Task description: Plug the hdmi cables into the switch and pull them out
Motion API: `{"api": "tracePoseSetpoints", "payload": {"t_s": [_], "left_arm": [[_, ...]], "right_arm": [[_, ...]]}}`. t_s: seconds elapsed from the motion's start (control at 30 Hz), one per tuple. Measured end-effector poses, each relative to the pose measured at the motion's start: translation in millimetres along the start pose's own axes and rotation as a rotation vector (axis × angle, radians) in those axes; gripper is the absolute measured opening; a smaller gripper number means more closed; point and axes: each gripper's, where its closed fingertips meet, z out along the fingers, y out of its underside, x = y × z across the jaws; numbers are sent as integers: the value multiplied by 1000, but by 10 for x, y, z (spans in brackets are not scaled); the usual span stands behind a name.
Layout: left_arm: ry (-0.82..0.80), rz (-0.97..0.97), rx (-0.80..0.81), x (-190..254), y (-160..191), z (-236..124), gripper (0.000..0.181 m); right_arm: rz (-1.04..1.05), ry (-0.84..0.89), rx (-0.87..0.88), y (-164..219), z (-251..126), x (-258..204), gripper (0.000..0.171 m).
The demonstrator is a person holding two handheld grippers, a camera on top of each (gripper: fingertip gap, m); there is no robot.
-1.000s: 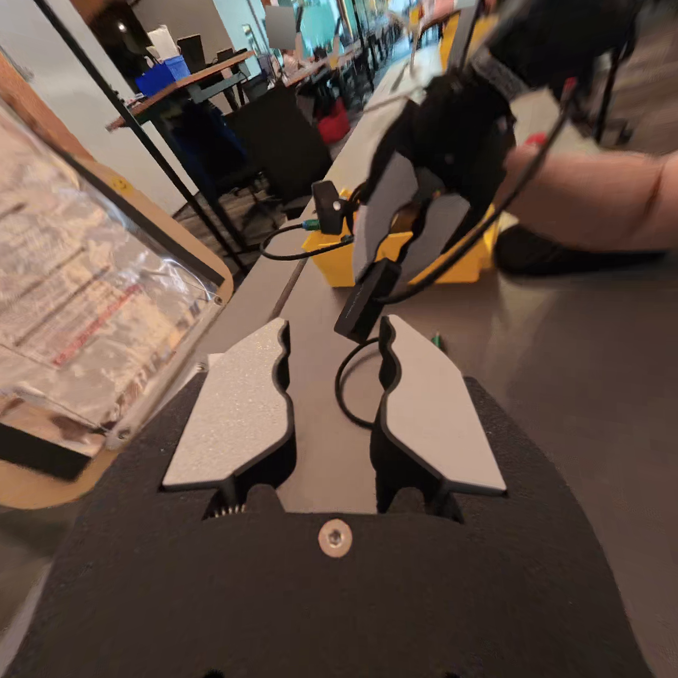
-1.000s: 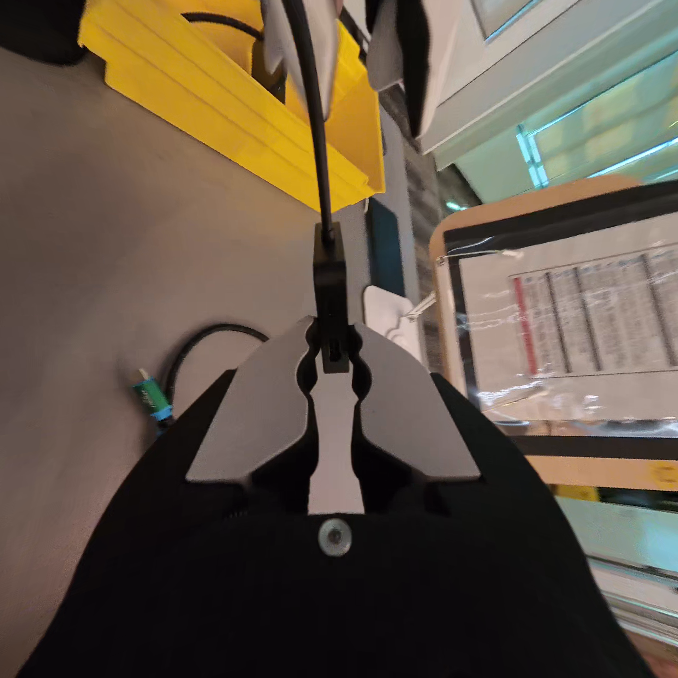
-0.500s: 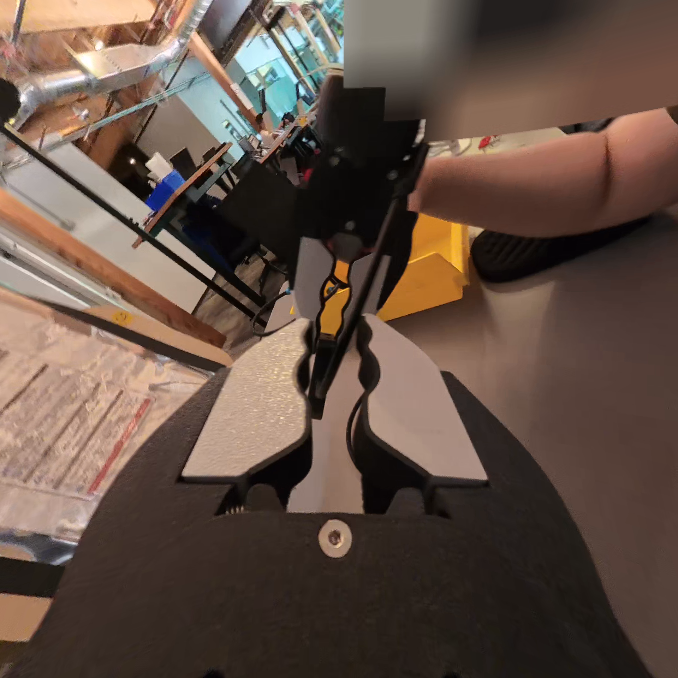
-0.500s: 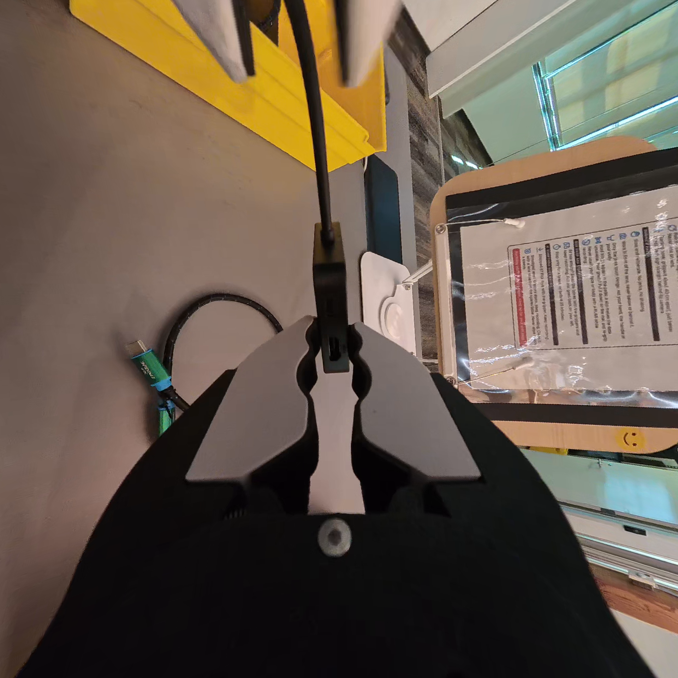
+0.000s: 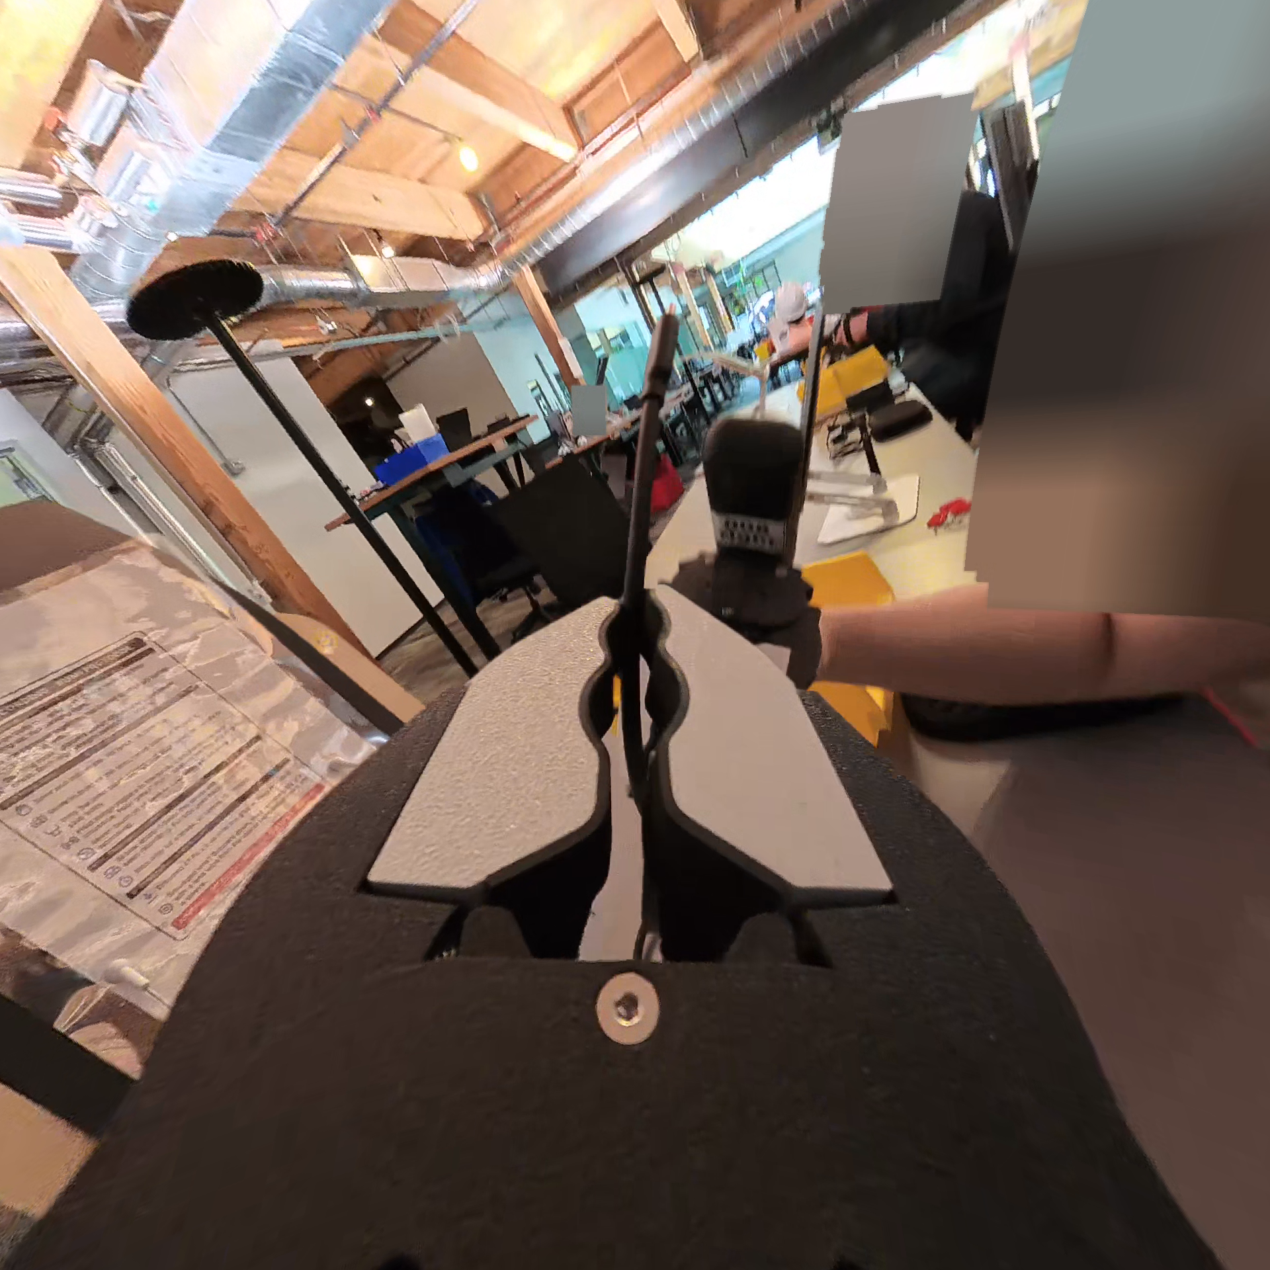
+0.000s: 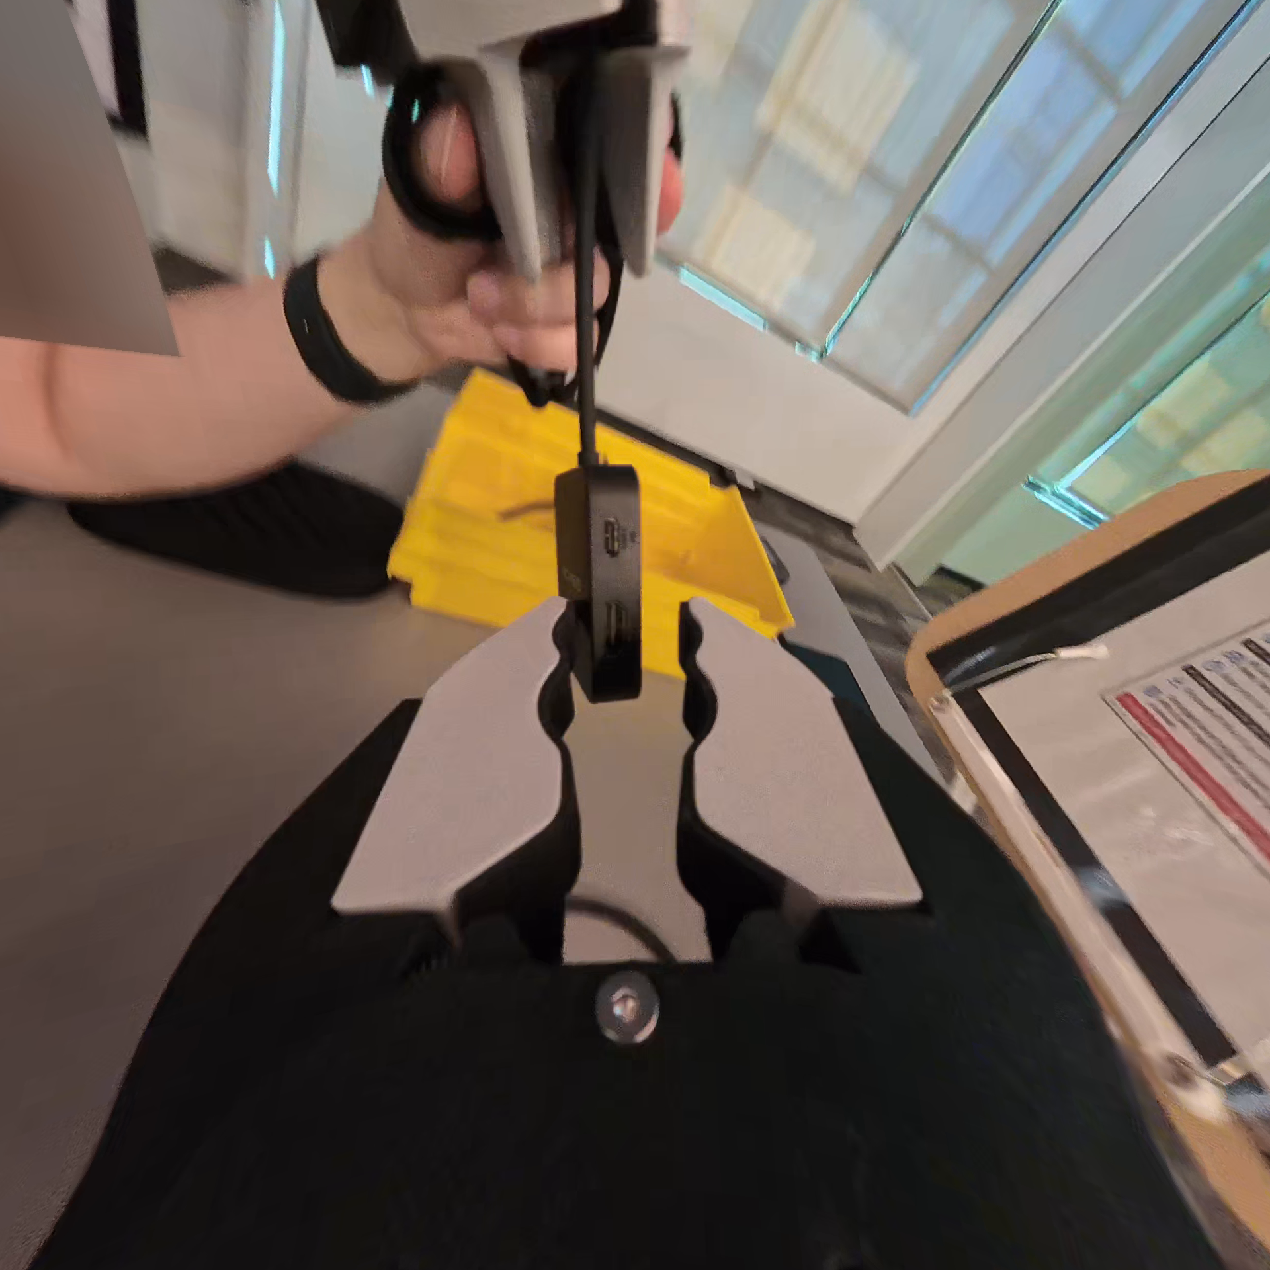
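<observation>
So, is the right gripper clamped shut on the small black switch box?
No, the right gripper is open, with a clear gap beside the small black switch box.

My left gripper [image 5: 636,618] pinches the switch's thin black cable [image 5: 638,522], whose free end with a slim plug rises up past my fingertips. The switch [image 6: 599,584] itself, a small black slab with two ports on its narrow edge, hangs upright from that cable, in front of the yellow bin [image 6: 495,522]. Its lower end sits between my right gripper [image 6: 622,632] fingers, against the left one, apart from the right.
</observation>
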Motion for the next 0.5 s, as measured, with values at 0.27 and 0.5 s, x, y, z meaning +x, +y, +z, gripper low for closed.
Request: {"api": "tracePoseSetpoints", "payload": {"t_s": [0.27,0.5], "left_arm": [[-10,-70,139,-81,-227,-143,3],[94,-109,113,40,-214,-178,4]], "right_arm": [[191,-44,249,-108,-10,28,26],[-99,-21,135,-189,-154,-46,15]]}}
